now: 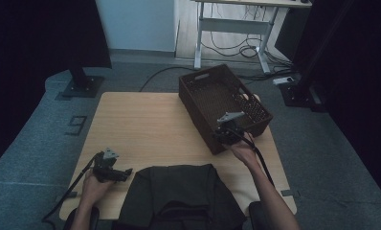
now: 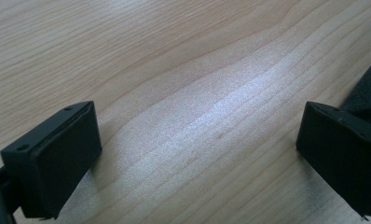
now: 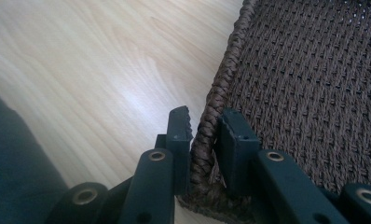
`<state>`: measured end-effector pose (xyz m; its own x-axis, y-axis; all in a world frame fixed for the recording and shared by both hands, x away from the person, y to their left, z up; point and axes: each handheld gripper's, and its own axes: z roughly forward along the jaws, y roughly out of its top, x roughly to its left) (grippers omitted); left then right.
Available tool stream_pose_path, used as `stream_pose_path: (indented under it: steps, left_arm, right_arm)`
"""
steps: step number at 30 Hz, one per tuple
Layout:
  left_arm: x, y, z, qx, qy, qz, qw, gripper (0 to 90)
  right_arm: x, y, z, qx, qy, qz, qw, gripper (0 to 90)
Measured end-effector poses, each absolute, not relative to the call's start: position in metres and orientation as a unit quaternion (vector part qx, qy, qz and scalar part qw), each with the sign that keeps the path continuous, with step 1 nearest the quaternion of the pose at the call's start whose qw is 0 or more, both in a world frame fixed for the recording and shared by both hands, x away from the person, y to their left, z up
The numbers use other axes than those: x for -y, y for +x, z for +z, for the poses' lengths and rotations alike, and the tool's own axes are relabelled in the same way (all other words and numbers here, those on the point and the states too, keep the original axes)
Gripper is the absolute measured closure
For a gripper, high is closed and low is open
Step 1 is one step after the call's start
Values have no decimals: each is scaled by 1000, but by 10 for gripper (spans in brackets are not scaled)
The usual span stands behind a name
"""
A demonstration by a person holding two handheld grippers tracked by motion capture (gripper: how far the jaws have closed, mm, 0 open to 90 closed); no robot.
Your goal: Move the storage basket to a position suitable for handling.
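At the table's right edge, right gripper point(image 3: 203, 135) is pinching the dark brown woven rectangular basket point(image 1: 222, 103) by its near rim, apparently to drag it, while left gripper point(image 2: 197, 154) is resting wide open, empty, beside the dark folded cloth point(image 1: 179, 196).

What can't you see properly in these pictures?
- High view: the dark garment is cut off by the bottom edge, so what kind it is stays unclear.
- High view: the basket floor is too dark to tell what lies inside.
- Right gripper view: the right gripper clamps the rim and hides the basket corner beneath.
- Left gripper view: the left gripper jaws run off the edges.
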<state>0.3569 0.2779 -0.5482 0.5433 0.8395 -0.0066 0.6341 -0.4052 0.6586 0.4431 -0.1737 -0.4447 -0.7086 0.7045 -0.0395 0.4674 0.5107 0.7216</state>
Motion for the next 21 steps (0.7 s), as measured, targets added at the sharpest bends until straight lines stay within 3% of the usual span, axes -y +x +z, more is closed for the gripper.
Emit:
stream_pose_path:
  steps: [11,12,16,21]
  left_arm:
    - [-278,357,-548,-447,822,165,311,0]
    - [-278,357,-548,-447,822,165,311,0]
    - [-278,356,-548,-447,823,165,310,0]
    - [-277,356,-548,-447,822,165,310,0]
  right_arm:
    - [155,438,-442,-866,318,357,149,745]
    - [156,439,-440,-865,319,357,149,721]
    - [167,440,-430,-851,334,380,140,467]
    - [185,441,-419,-827,381,381,160,321]
